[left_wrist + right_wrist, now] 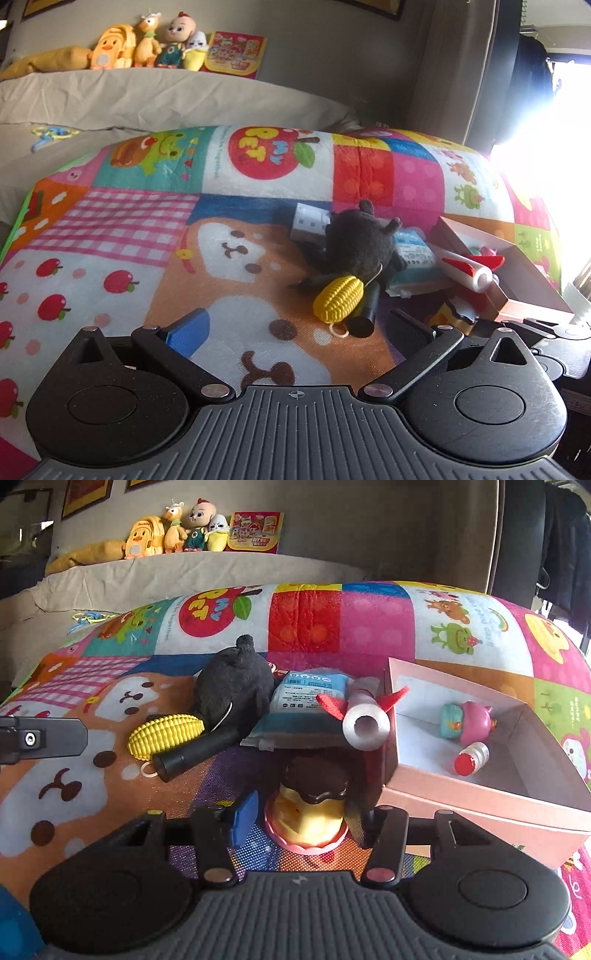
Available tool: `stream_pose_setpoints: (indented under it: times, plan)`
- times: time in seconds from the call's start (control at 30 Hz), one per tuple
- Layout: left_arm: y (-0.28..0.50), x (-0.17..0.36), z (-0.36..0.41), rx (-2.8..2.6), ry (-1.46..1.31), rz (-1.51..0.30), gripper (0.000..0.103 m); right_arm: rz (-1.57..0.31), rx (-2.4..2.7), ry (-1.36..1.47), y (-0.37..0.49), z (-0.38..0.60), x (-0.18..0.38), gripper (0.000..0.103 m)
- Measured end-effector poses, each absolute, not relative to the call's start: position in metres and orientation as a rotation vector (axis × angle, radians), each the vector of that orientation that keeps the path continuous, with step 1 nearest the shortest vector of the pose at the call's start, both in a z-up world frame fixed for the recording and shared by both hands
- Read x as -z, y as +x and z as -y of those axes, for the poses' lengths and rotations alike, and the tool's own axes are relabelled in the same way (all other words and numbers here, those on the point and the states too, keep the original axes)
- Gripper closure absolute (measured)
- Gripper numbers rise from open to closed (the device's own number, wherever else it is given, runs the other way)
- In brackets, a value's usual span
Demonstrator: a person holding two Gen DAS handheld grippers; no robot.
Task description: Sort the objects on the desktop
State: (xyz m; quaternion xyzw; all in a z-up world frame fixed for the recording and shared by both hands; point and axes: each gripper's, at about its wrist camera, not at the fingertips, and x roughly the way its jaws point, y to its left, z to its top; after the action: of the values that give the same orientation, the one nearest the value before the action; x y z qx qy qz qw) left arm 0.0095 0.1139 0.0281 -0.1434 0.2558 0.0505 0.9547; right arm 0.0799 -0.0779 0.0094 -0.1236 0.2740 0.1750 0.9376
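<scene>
My right gripper (303, 821) is shut on a pudding toy (310, 805), yellow with a brown top and a pink base, standing on the mat beside the pink box (480, 794). The box holds a pink figure (476, 720) and a red-capped bottle (471, 758). A white rocket tube (365, 720) with red fins leans on the box's wall. My left gripper (299, 328) is open and empty, just short of a yellow corn toy (340, 299) and a black cylinder (364, 314). Behind them lie a black plush (362, 243), a blue-white packet (413, 251) and a white cube (308, 221).
Everything lies on a colourful patchwork play mat (129, 240) with open room to the left. A grey-covered bed (147, 96) with several plush toys (147, 44) stands behind. Bright window glare (546, 129) washes out the right side.
</scene>
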Motion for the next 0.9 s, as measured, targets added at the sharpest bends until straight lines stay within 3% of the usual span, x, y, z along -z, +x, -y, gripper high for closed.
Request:
stream_pose_setpoints:
  times: [0.03, 0.6, 0.67, 0.73, 0.77, 0.83, 0.87, 0.9]
  plan:
    - [0.01, -0.027, -0.114, -0.104, -0.292, -0.524, 0.0, -0.554, -0.36, -0.245, 0.08, 0.079, -0.01, 0.063]
    - [0.039, -0.015, -0.059, 0.049, -0.182, -0.606, 0.0, -0.592, -0.208, -0.091, 0.029, 0.226, -0.021, 0.062]
    - [0.047, -0.016, -0.054, 0.08, -0.195, -0.595, 0.0, -0.587, -0.185, -0.046, 0.03, 0.238, -0.018, 0.058]
    - [0.057, -0.016, -0.05, 0.103, -0.189, -0.581, 0.0, -0.57, -0.167, -0.013, 0.028, 0.247, -0.015, 0.046]
    - [0.063, -0.015, -0.046, 0.096, -0.163, -0.577, 0.001, -0.562, -0.166, 0.001, 0.028, 0.249, -0.015, 0.046]
    - [0.073, -0.012, -0.04, 0.07, -0.104, -0.575, 0.016, -0.534, -0.169, 0.016, 0.025, 0.251, -0.016, 0.039]
    - [0.079, -0.01, -0.038, 0.06, -0.078, -0.584, 0.029, -0.525, -0.172, 0.022, 0.025, 0.252, -0.016, 0.036]
    - [0.084, -0.007, -0.037, 0.056, -0.066, -0.597, 0.033, -0.516, -0.178, 0.03, 0.024, 0.253, -0.017, 0.033]
